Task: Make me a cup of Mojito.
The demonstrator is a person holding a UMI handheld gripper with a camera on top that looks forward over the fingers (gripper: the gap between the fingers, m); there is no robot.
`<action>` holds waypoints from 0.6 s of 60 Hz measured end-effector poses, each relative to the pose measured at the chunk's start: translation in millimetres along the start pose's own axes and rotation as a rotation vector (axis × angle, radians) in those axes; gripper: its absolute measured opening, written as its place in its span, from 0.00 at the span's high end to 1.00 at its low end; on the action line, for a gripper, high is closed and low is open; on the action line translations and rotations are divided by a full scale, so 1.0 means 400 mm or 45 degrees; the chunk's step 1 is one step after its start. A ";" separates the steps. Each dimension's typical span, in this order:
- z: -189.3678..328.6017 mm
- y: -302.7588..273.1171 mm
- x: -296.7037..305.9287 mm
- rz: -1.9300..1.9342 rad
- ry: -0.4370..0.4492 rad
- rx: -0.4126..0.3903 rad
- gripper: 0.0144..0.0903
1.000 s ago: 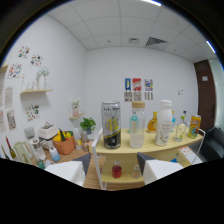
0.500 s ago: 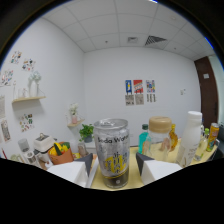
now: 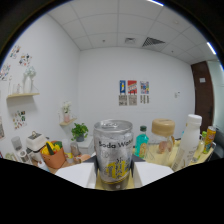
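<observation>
White office room w/ drop ceiling; three small posters (image 3: 132, 92) at frame center on the back wall, text too small to read. Dark door (image 3: 206, 95) at right edge. Lower center: silver soda can (image 3: 114, 151), label reads "Soda Wat…", yellow print below it, standing between the two white fingers (image 3: 77, 174) of the gripper (image 3: 114, 176). Fingers sit close at both sides of can; can't tell if they press it. Right of can: green bottle (image 3: 142, 142), jar w/ tan lid (image 3: 163, 133), white bottle (image 3: 189, 139). Lower left: orange pot (image 3: 53, 156), potted plant (image 3: 79, 133). Shelf (image 3: 22, 94) on the left wall, upper left.
</observation>
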 end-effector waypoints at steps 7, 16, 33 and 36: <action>-0.015 -0.004 0.002 -0.029 0.002 0.007 0.52; -0.090 -0.027 -0.005 -0.021 0.011 0.039 0.52; -0.252 0.002 0.045 0.009 0.055 0.058 0.52; -0.275 0.029 0.061 0.012 0.066 0.045 0.52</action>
